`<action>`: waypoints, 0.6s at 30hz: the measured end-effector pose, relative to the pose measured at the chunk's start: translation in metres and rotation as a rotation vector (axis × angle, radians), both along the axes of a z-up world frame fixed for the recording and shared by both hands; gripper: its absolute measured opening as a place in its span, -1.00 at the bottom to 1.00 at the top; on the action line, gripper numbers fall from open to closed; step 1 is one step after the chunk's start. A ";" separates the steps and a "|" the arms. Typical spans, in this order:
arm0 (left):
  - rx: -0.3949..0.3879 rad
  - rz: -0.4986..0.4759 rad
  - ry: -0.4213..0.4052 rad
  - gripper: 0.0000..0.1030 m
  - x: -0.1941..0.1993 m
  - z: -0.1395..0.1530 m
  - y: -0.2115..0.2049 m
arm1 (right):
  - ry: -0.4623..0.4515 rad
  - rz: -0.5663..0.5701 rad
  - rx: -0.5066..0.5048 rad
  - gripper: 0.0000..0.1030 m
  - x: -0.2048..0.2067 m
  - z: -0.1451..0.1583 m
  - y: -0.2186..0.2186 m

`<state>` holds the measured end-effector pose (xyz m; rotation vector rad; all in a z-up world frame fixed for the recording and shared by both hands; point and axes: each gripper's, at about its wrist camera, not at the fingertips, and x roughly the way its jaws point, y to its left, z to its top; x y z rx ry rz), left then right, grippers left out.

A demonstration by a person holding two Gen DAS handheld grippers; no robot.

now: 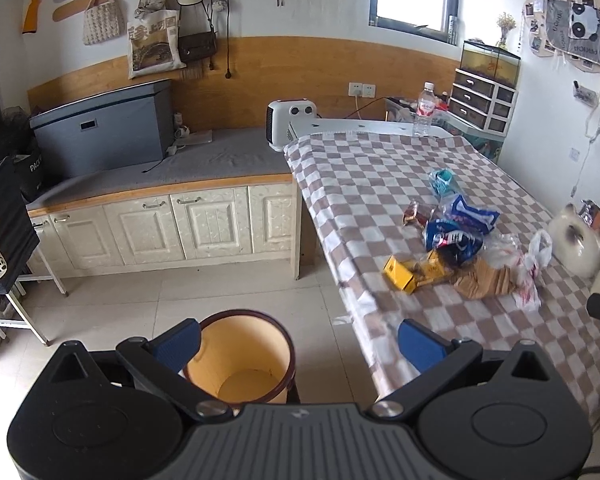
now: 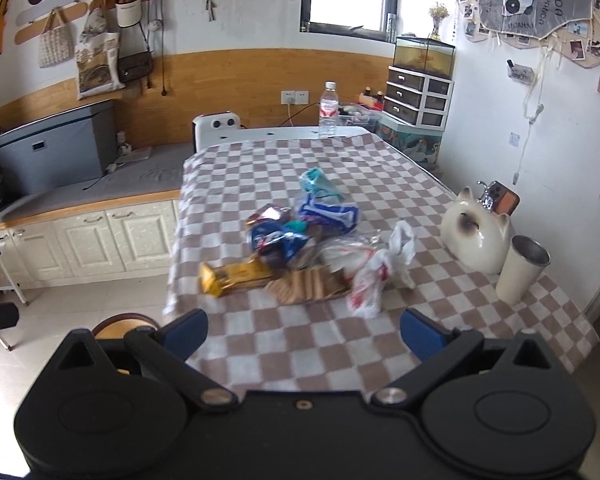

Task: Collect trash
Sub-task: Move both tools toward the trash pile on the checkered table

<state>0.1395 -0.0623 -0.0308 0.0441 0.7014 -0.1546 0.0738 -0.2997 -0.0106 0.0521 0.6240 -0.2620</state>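
Bin (image 1: 240,360): round, dark brown rim, pale orange inside, upright on the floor beside the worktop (image 2: 300,344), nothing visible in it.
Yellow box (image 2: 236,276): lies flat at the near left of the trash pile.
Brown paper bag (image 2: 308,286): flattened, just right of the yellow box.
White plastic bag (image 2: 380,276): crumpled, red print, at the pile's right.
Blue wrappers (image 2: 296,236): 2, crumpled, mid-pile.
Teal wrapper (image 2: 318,184): farthest back.
Small brown wrapper (image 1: 414,213): left of the blue wrappers.
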 end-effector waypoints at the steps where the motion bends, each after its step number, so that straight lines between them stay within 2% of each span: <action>1: -0.001 0.003 -0.002 1.00 0.006 0.000 -0.008 | 0.003 0.000 0.003 1.00 0.007 0.000 -0.011; 10: -0.037 -0.010 0.008 1.00 0.073 -0.006 -0.085 | 0.004 0.000 0.032 1.00 0.072 -0.010 -0.102; 16: -0.083 -0.098 0.105 1.00 0.126 -0.025 -0.134 | 0.024 0.027 0.102 1.00 0.106 -0.033 -0.157; 18: -0.068 -0.126 0.131 1.00 0.142 -0.036 -0.151 | 0.035 0.028 0.134 1.00 0.114 -0.044 -0.172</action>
